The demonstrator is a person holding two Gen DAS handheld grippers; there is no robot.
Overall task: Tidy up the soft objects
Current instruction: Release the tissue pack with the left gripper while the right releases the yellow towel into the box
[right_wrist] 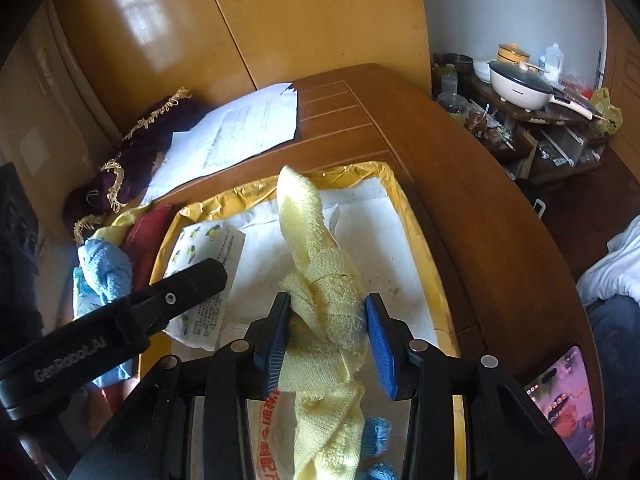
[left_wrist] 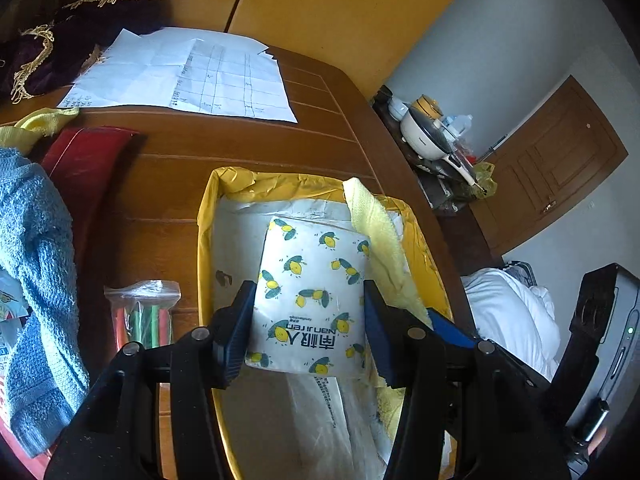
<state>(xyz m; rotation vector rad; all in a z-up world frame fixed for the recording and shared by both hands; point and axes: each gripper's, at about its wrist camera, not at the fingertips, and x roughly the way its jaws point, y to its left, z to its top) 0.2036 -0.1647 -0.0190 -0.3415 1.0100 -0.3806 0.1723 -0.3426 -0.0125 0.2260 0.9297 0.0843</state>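
Left gripper (left_wrist: pixel 310 312) clamped on lemon-print tissue pack (left_wrist: pixel 316 280), held over yellow-lined tray (left_wrist: pixel 204 216); right gripper (right_wrist: pixel 328 320) pinching rolled yellow towel (right_wrist: pixel 320 264), which stretches ahead over same tray, jaws half closed

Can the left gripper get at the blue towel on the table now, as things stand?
Probably not yet. The left gripper is shut on the tissue pack over the yellow tray. The blue towel lies uncovered to its left, so the way opens after release.
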